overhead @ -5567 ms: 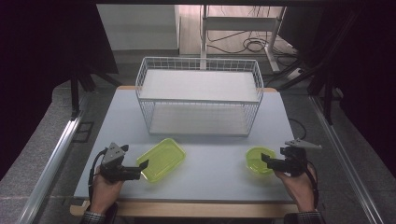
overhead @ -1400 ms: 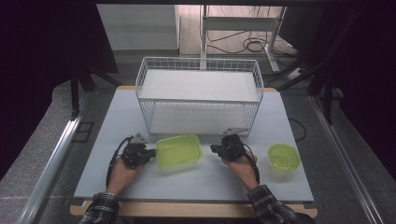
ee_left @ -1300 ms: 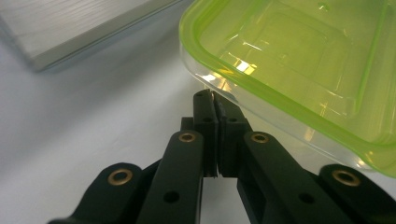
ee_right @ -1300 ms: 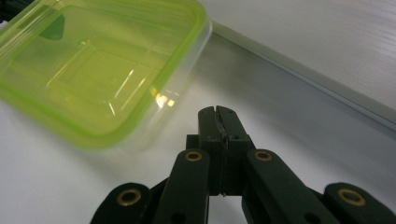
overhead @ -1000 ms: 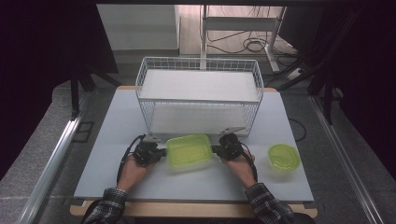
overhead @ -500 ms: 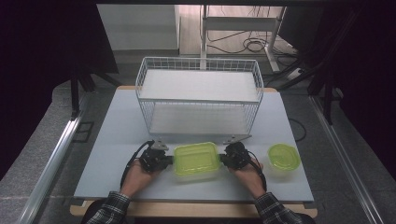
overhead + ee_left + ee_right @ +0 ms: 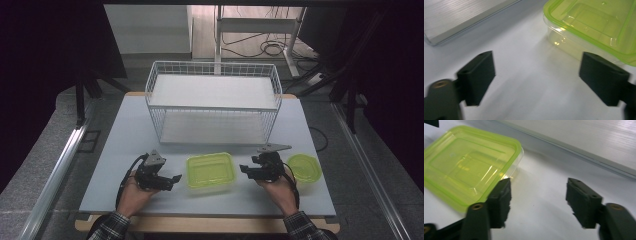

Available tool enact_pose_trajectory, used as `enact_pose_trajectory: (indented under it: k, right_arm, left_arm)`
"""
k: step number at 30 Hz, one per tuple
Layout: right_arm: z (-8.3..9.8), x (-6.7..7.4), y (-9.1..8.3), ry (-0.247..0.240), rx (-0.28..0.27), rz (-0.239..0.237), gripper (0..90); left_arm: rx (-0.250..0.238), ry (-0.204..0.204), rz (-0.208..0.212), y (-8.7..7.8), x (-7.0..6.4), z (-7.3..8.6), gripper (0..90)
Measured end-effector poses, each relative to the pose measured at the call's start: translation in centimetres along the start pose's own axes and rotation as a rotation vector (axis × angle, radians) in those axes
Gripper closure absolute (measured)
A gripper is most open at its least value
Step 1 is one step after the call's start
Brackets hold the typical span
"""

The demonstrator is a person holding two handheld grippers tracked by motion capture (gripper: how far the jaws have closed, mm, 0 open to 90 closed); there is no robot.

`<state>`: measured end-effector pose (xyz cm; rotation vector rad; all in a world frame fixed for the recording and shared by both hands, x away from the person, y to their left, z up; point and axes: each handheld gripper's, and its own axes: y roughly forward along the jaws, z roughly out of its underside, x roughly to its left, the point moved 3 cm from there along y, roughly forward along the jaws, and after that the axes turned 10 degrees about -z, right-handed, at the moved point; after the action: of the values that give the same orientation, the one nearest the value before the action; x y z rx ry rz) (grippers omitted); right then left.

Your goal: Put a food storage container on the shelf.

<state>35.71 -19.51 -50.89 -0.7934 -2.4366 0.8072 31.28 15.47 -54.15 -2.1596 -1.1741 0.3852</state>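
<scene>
A rectangular clear container with a green lid rests flat on the white table, in front of the wire basket. My left gripper sits a little to its left and my right gripper a little to its right. Both have just been opening, and nothing is between their jaws. In the left gripper view the open left gripper frames bare table, with the container ahead to the right. In the right gripper view the open right gripper has the container at its left.
A round green-lidded container stands just right of my right hand. The white wire basket spans the middle of the table behind everything; its base edge lies near both grippers. Dark stands and cables ring the table.
The container came toward the table's front edge between both grippers and now rests there. Both grippers have let go of its ends and drawn back sideways, jaws open.
</scene>
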Motion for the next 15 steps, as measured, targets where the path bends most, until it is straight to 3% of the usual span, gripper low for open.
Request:
enact_pose_trajectory:
  k: [2,6,8,15]
  right_arm:
    - [0.1,0.0,-0.4,0.005,-0.020,-0.018,29.1]
    - [0.1,-0.1,-0.6,0.021,-0.049,-0.043,22.1]
    - [0.2,-0.2,-0.5,0.030,-0.074,-0.077,15.2]
    - [0.3,0.1,-0.1,0.044,-0.058,-0.098,6.7]
  left_arm:
    - [-0.011,-0.005,-0.009,-0.2,-0.1,0.2,6.6]
    - [-0.030,0.001,-0.014,-0.7,-0.3,0.6,3.1]
    - [-0.052,0.008,-0.017,-1.2,-0.4,1.0,2.6]
    - [-0.051,0.032,-0.036,-1.7,-0.6,1.7,2.6]
